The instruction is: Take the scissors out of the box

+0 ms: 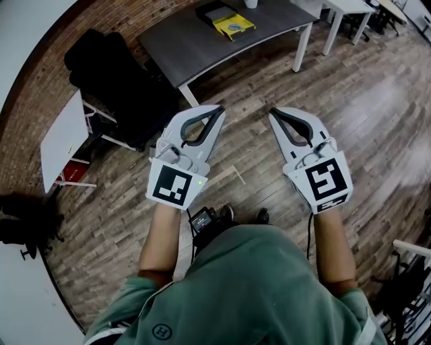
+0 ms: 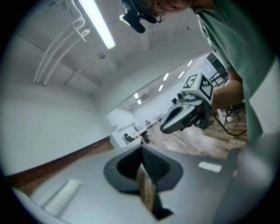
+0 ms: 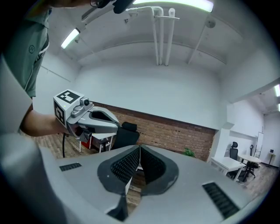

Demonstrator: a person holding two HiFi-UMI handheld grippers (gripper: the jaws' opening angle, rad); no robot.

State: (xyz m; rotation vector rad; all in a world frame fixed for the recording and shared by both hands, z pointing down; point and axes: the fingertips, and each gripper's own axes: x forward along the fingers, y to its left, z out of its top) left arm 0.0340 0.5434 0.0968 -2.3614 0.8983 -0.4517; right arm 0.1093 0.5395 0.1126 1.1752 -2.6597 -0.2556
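Observation:
Both grippers hang in the air over a wooden floor, well short of the table. My left gripper is shut, jaws tip to tip, and holds nothing. My right gripper is shut and empty too. In the left gripper view the left gripper has its pads closed, with the right gripper beside it. The right gripper view shows the right gripper closed and the left gripper to its left. A yellow flat package and a dark box lie on the dark grey table far ahead. No scissors show.
A black office chair stands at the left, between me and the table. A small white table is further left, by the brick wall. White desks stand at the far right. A dark rack is at my lower right.

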